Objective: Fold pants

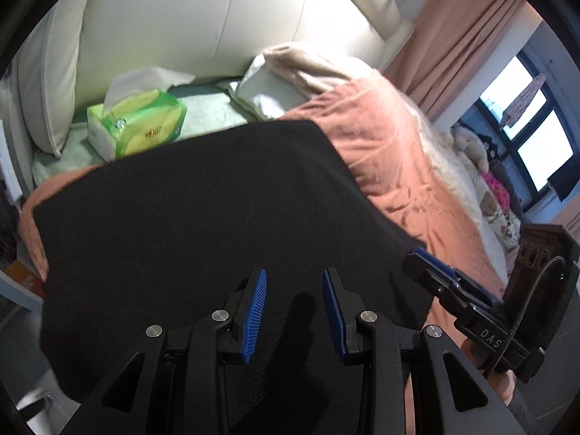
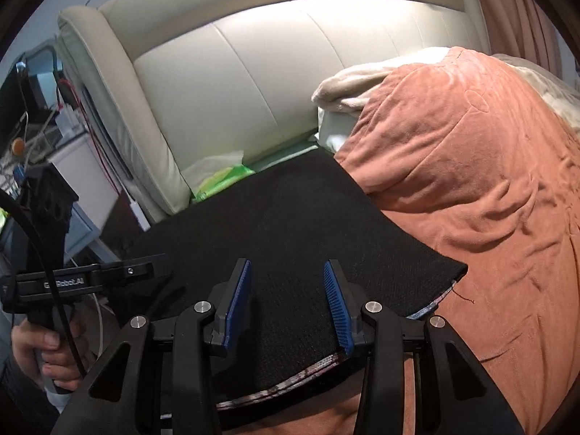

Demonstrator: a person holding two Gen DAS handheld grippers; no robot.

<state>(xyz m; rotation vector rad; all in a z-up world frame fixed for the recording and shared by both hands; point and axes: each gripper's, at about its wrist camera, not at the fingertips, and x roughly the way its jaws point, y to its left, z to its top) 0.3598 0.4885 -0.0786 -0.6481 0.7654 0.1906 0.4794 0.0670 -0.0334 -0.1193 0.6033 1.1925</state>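
Pants [image 1: 188, 210]: black, folded flat on the orange blanket [image 1: 391, 152] (near edge layered).
Left gripper [image 1: 294, 311]: released, hovering above.
Right gripper [image 2: 288, 304]: released, at the near edge.
Technique: pinch all layers together, corners aligned.

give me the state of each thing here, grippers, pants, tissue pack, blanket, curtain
left gripper: open, over the pants, holding nothing
right gripper: open, holding nothing
black pants: folded, lying flat on the bed
tissue pack: opened, a tissue sticking out
orange blanket: rumpled, bunched beside the pants
curtain: drawn aside
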